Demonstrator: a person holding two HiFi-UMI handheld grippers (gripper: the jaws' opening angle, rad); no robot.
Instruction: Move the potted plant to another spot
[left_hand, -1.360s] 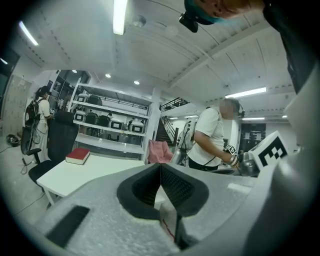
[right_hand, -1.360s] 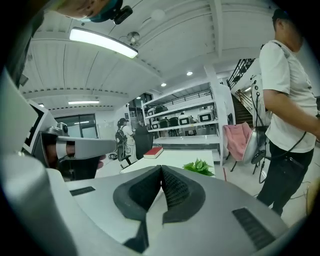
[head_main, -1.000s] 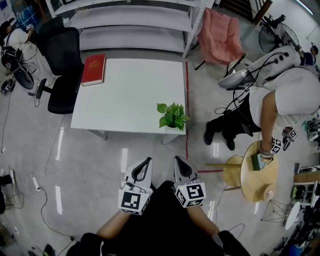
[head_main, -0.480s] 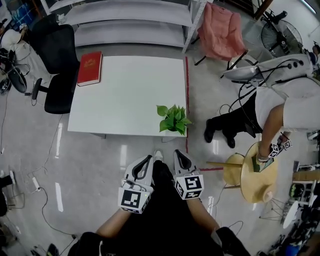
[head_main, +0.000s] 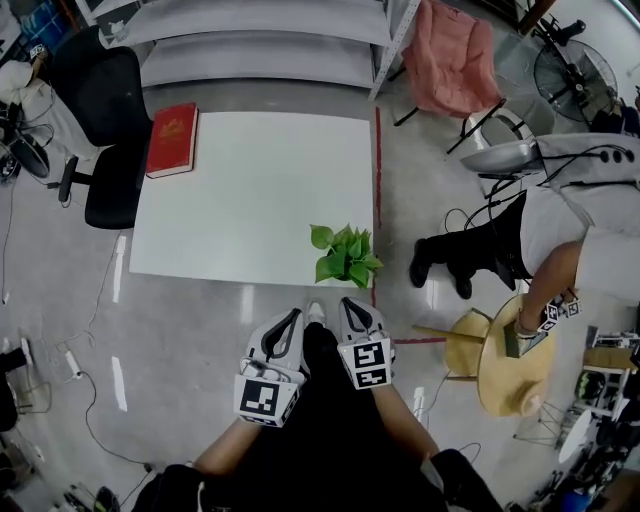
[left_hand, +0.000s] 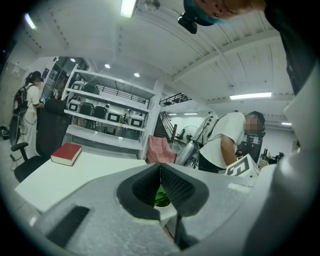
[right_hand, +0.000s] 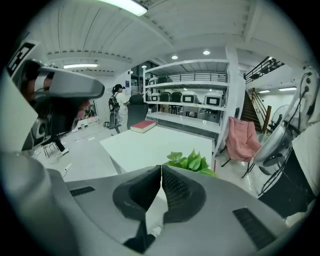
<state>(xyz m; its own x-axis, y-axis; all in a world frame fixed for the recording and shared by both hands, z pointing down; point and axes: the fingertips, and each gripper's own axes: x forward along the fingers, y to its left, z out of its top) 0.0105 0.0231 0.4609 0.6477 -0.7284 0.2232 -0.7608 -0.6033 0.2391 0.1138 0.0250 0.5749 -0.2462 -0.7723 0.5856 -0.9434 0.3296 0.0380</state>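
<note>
A small potted plant (head_main: 344, 254) with green leaves stands at the near right corner of the white table (head_main: 250, 190). In the right gripper view the potted plant (right_hand: 192, 161) shows just past the jaw tips. Through the gap of the left jaws a bit of the potted plant (left_hand: 161, 198) is visible. My left gripper (head_main: 293, 320) and right gripper (head_main: 353, 307) are held side by side short of the table's near edge, both shut on nothing, their tips touching.
A red book (head_main: 172, 138) lies at the table's far left corner. A black office chair (head_main: 108, 120) stands left of the table, white shelving (head_main: 260, 40) behind it. A person (head_main: 560, 230) bends over a round wooden table (head_main: 515, 355) at right. A pink chair (head_main: 455, 60) is at the back.
The table and plant have drawn nearer in the head view. Both grippers stay shut, and the right one now sits a little higher and closer to the plant.
</note>
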